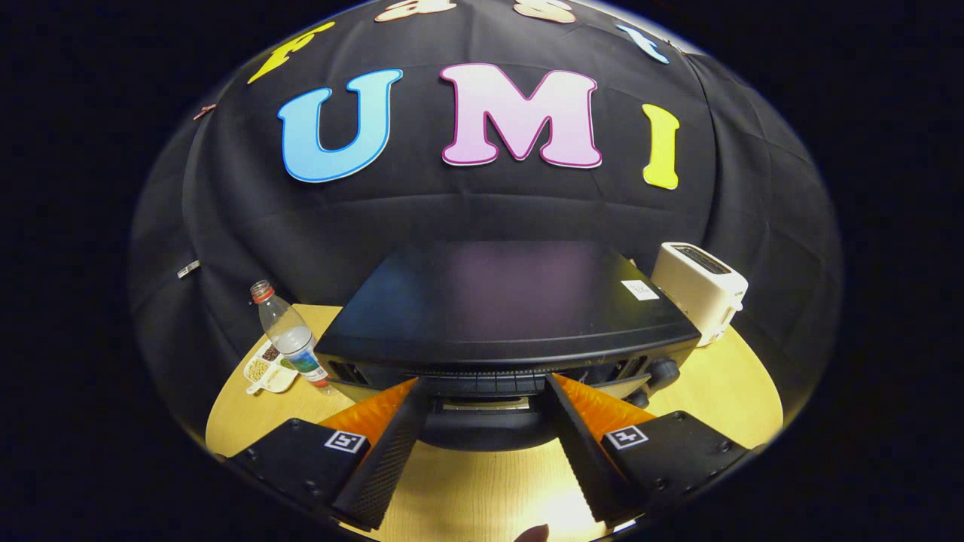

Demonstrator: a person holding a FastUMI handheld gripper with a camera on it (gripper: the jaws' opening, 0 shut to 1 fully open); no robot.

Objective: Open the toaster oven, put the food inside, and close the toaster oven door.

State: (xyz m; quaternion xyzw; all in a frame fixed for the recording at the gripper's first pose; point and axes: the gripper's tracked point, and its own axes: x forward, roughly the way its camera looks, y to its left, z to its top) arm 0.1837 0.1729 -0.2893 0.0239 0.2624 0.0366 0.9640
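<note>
A black toaster oven (512, 309) stands on the wooden table (723, 399), seen from above and in front. Its dark curved door handle (482, 435) juts out at the front, below the top edge. My gripper (486, 385) is open. Its two fingers reach the oven's front edge, one on each side of the handle, and neither presses on it. The door looks shut, though the oven's front face is mostly hidden under its top. A small brown thing (533, 533) peeks in just behind the fingers; I cannot tell what it is.
A clear plastic bottle (290, 339) with a red cap stands left of the oven, next to a small white dish (267, 370) of beans. A white pop-up toaster (700, 290) sits at the oven's right rear. Two black knobs (663, 373) are on the oven's right front.
</note>
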